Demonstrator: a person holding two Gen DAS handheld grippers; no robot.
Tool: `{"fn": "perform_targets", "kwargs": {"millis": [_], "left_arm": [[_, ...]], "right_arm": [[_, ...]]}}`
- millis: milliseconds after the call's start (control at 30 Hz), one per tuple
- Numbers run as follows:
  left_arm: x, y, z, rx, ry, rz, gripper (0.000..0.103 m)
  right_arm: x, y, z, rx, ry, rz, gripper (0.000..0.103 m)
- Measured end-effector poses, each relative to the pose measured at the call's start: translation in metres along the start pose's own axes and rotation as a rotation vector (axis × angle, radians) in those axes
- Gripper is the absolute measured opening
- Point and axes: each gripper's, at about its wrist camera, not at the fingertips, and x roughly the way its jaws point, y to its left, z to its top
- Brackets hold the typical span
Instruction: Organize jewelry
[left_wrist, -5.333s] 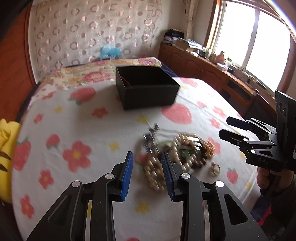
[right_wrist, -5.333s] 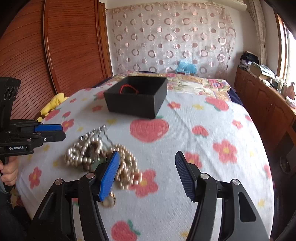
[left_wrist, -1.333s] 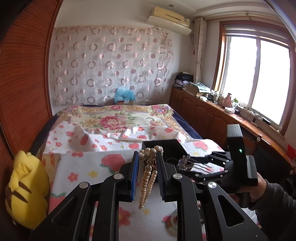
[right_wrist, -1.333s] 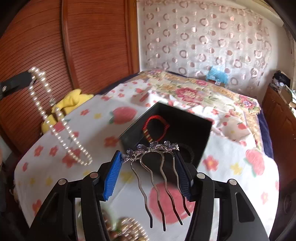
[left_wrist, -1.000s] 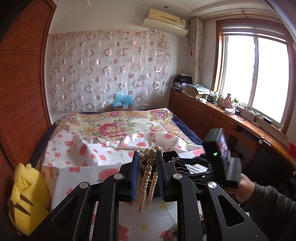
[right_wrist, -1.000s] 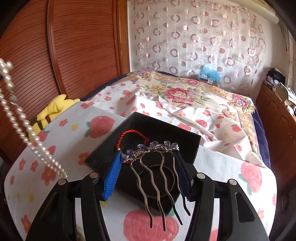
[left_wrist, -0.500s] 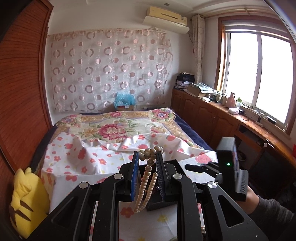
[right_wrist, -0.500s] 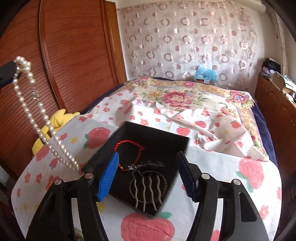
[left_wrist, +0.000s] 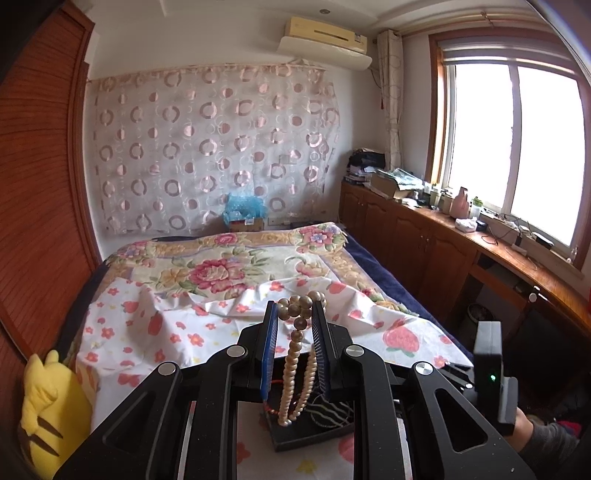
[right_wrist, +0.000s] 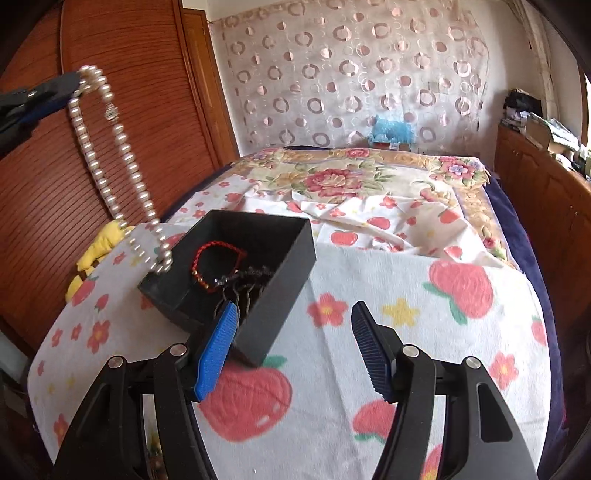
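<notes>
My left gripper (left_wrist: 293, 314) is shut on a pearl necklace (left_wrist: 295, 369), which hangs in a long loop over the black box (left_wrist: 306, 435). In the right wrist view the necklace (right_wrist: 110, 155) dangles from the left gripper (right_wrist: 55, 88) at the upper left, its low end at the near left corner of the box (right_wrist: 273, 314). Inside the box lie a red cord bracelet (right_wrist: 218, 254) and a silver hair comb (right_wrist: 247, 280). My right gripper (right_wrist: 294, 310) stands open and empty, just in front of the box's right side.
The box sits on a table with a strawberry and flower cloth (right_wrist: 369, 332). A yellow plush toy (left_wrist: 48, 406) lies at the left. Behind is a bed with a floral cover (left_wrist: 221, 273), and wooden cabinets (left_wrist: 424, 251) run under the window at the right.
The right gripper has let the hair comb drop into the box and drawn back to the right, open. The left gripper has carried the necklace over the box.
</notes>
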Motion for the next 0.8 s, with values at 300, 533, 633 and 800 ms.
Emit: {"fn": "perform_targets", "kwargs": {"millis": [300,533,633,800], "left_arm": [[0.026,-0.009,-0.022,0.015,0.063,0.007,0.028],[0.02,-0.006,-0.064,0.024,0.117,0.0,0.029],[0.017,-0.004,-0.082,0.026,0.147,-0.01,0.029],[0.005,0.002,-0.114,0.016,0.192,-0.035,0.03]], "right_arm": [[-0.017,-0.008,-0.014,0.002,-0.014,-0.006,0.067],[-0.04,0.008,-0.033,-0.022,-0.03,-0.029,0.067],[-0.051,0.017,-0.045,-0.025,-0.033,-0.032,0.067],[-0.066,0.031,-0.064,-0.03,-0.037,-0.029,0.067]]}}
